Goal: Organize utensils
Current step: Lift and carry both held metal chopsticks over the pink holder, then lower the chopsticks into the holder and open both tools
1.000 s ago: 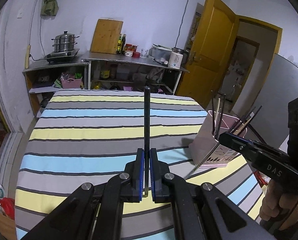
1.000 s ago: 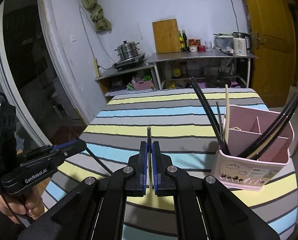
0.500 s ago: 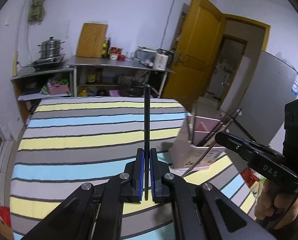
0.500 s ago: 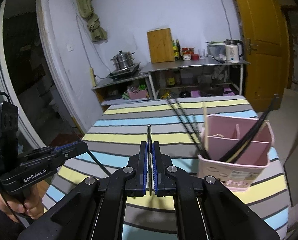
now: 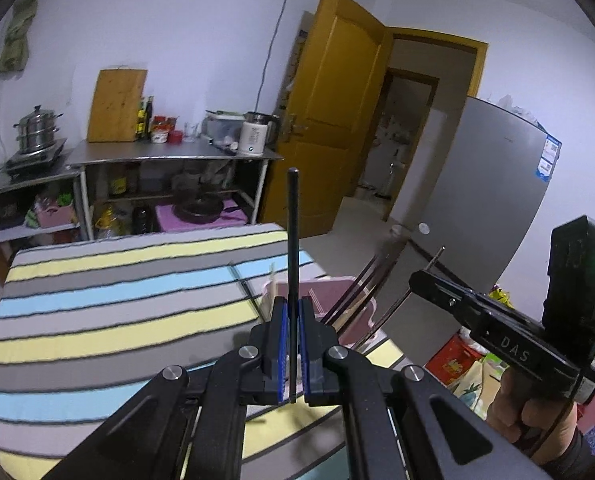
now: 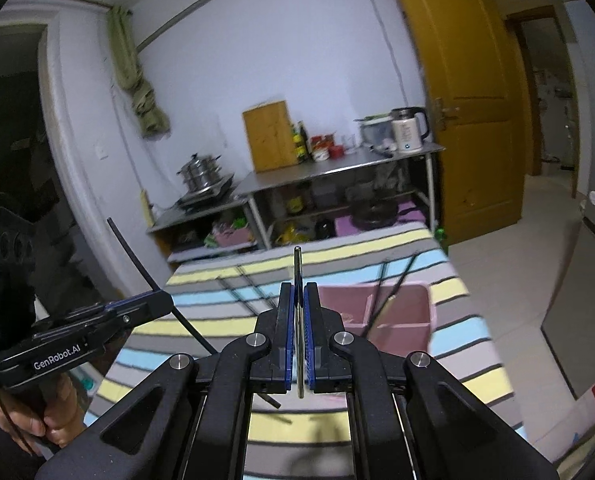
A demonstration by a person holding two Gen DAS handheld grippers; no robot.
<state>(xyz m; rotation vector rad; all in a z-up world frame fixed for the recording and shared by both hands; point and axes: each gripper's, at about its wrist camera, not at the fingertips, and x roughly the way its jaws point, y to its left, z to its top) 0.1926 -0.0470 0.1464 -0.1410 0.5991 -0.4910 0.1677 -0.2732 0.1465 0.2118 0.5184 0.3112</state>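
- Left claw [image 5: 292, 344] clamps a black chopstick [image 5: 293, 240]; right claw [image 6: 298, 340] clamps a metal one [image 6: 297, 276].
- Pink holder [image 6: 393, 312] ahead: a misaimed chopstick could strike its rim and tip it.

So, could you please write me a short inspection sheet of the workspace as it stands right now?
Surface: table under a striped cloth; bare apart from the holder.
Job's things: pink utensil holder near the table edge, dark chopsticks leaning inside.
Grippers: left gripper shut on a black chopstick; right gripper shut on a metal chopstick.
Clutter: nothing seen on the table.
Cables: a black cable at the left hand's grip.
Surroundings: steel shelf with kettle, cutting board, steamer pot; open yellow door; fridge.
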